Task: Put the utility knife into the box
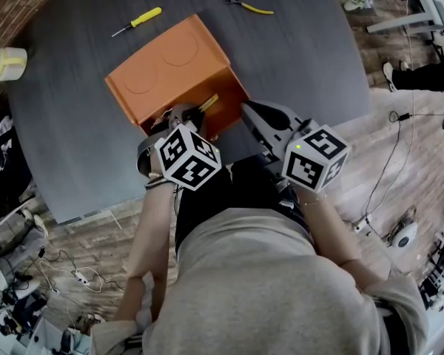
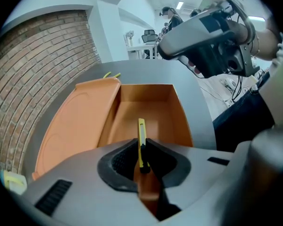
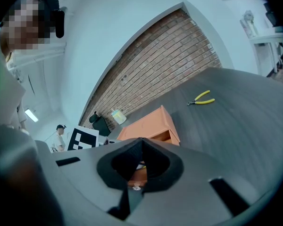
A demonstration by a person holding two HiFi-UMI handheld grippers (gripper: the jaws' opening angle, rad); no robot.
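I read the box [image 2: 146,108] as lying with its mouth open toward me. Its inside is bare, with free room between the side walls and down to the back wall. The utility knife [image 2: 141,142], clamped in the left gripper [image 2: 141,149], points straight into that opening, and the path from its tip into the cavity is unobstructed. The box walls bound the entry on either side. The right gripper [image 1: 246,109], jaws together on nothing, sits just beside the mouth's right corner and narrows the approach there. The screwdriver [image 1: 138,21] and pliers [image 1: 249,1] lie beyond the box, well apart from the mouth. The table [image 1: 318,65] to the right offers open passage.
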